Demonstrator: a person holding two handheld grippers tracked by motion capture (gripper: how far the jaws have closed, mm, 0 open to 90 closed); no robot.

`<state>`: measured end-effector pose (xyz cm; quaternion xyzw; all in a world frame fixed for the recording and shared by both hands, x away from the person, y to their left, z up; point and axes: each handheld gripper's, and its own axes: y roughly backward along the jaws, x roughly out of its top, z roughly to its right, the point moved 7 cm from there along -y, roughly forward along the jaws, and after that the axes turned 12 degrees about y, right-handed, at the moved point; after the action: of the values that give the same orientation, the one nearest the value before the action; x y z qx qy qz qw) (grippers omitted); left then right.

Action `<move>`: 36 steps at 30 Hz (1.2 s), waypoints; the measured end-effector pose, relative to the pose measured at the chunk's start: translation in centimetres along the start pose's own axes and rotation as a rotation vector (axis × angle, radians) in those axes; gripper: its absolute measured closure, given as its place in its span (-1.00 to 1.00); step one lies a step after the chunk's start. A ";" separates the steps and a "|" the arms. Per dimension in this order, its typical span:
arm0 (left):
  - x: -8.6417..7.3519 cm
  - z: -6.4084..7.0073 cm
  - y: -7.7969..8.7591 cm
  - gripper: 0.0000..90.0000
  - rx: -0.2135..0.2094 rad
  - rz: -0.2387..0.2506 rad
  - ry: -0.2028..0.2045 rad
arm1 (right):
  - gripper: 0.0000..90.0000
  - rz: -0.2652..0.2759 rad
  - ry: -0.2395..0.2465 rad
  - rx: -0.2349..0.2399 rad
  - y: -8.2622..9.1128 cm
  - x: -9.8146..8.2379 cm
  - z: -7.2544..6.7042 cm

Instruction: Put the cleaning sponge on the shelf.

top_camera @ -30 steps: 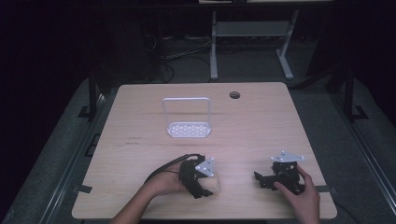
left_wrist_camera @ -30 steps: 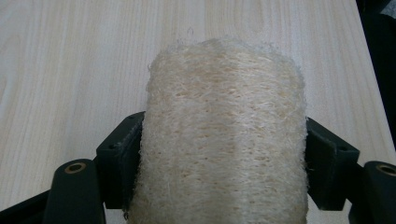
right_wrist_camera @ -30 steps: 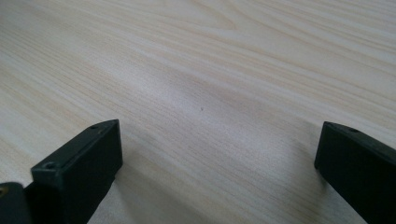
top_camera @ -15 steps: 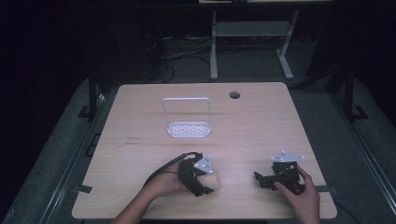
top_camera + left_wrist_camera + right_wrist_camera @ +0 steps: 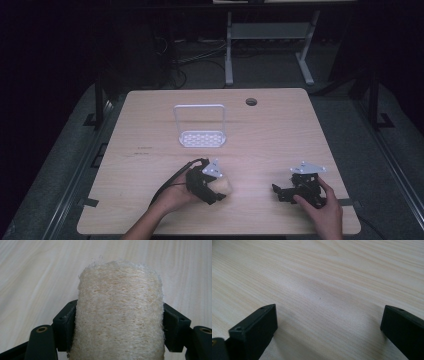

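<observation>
Table [image 5: 280, 135] surface open on all sides; sole obstacle is the white rack [image 5: 201, 127], upright at centre rear, well apart from both hands, passable either side

White rack [image 5: 200, 127] on table [image 5: 280, 130] (upright)

A lab: bare wooden table [image 5: 280, 130], cables [image 5: 192, 55] on dark floor.
</observation>
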<state>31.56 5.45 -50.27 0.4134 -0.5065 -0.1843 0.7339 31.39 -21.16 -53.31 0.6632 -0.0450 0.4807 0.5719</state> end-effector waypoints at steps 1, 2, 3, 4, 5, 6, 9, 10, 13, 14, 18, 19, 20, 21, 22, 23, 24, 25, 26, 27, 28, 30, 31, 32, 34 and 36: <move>-0.2 -0.5 0.3 -0.40 0.015 0.003 0.006 | -0.99 0.000 0.000 0.000 0.0 0.0 0.0; -0.2 -0.5 0.3 -0.40 0.015 0.003 0.006 | -0.99 0.000 0.000 0.000 0.0 0.0 0.0; -0.3 -0.8 0.6 -0.40 0.025 0.016 0.025 | -0.99 0.000 0.000 0.000 0.0 0.0 0.0; -0.3 -0.8 0.6 -0.40 0.025 0.016 0.025 | -0.99 0.000 0.000 0.000 0.0 0.0 0.0; -0.4 -1.2 0.9 -0.40 0.040 0.029 0.045 | -0.98 0.000 -0.001 0.000 0.0 0.0 0.0; -0.4 -1.2 0.9 -0.40 0.040 0.029 0.045 | -0.99 0.000 0.000 0.000 0.0 0.0 0.0; -0.6 -1.8 1.3 -0.40 0.065 0.048 0.073 | -0.99 0.000 -0.001 0.000 0.0 0.0 0.0; -0.7 -2.0 1.4 -0.40 0.072 0.054 0.084 | -0.99 0.000 -0.001 0.000 0.0 0.0 0.0; -0.8 -2.6 1.9 -0.40 0.088 0.065 0.095 | -0.99 0.000 0.000 0.000 0.0 0.0 0.0; -0.7 -2.9 2.1 -0.40 0.094 0.074 0.105 | -0.99 0.000 0.000 0.000 0.0 0.0 0.0; -0.6 -3.4 2.5 -0.40 0.106 0.085 0.123 | -0.99 0.000 -0.001 0.000 0.0 0.0 0.0; -0.5 -3.6 2.6 -0.40 0.109 0.094 0.130 | -0.99 0.000 0.000 0.000 0.0 0.0 0.0; -0.4 -3.8 2.7 -0.40 0.114 0.092 0.130 | -0.99 0.000 -0.001 0.000 0.0 0.0 0.0; -0.2 -4.1 2.8 -0.40 0.120 0.098 0.133 | -0.99 0.000 -0.001 0.000 0.0 0.0 0.0; -0.2 -4.1 2.8 -0.40 0.120 0.098 0.133 | -0.99 0.000 -0.001 0.000 0.0 0.0 0.0; -0.1 -4.3 2.9 -0.40 0.123 0.099 0.138 | -0.99 0.000 0.000 0.000 0.0 0.0 0.0; 0.0 -4.5 3.0 -0.40 0.130 0.100 0.138 | -0.99 0.000 0.000 0.000 0.0 0.0 0.0; 0.1 -4.6 3.0 -0.40 0.129 0.106 0.143 | -0.99 0.000 0.000 0.000 0.0 0.0 0.0; 0.2 -4.8 3.1 -0.40 0.129 0.107 0.141 | -0.99 0.000 0.000 0.000 0.0 0.0 0.0; 0.3 -5.0 3.0 -0.40 0.133 0.106 0.145 | -0.99 0.000 -0.001 0.000 0.0 0.0 0.0; 0.3 -5.2 3.0 -0.40 0.136 0.104 0.143 | -0.99 0.000 -0.001 0.000 0.0 0.0 0.0; 0.3 -5.3 3.0 -0.40 0.137 0.106 0.146 | -0.99 0.000 -0.001 0.000 0.0 0.0 0.0; 0.3 -5.4 2.9 -0.40 0.138 0.106 0.150 | -0.98 0.000 -0.001 0.000 0.0 0.0 0.0; 0.4 -5.6 2.9 -0.40 0.142 0.102 0.149 | -0.98 0.000 0.000 0.000 0.0 0.0 0.0; 0.4 -5.8 2.9 -0.40 0.145 0.101 0.153 | -0.99 0.000 -0.001 0.000 0.0 0.0 0.0; 0.5 -6.1 2.9 -0.40 0.153 0.102 0.155 | -0.99 0.000 -0.001 0.000 0.0 0.0 0.0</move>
<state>36.85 9.36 -48.55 0.4550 -0.4810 -0.0751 0.7456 31.39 -21.15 -53.31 0.6635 -0.0451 0.4803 0.5719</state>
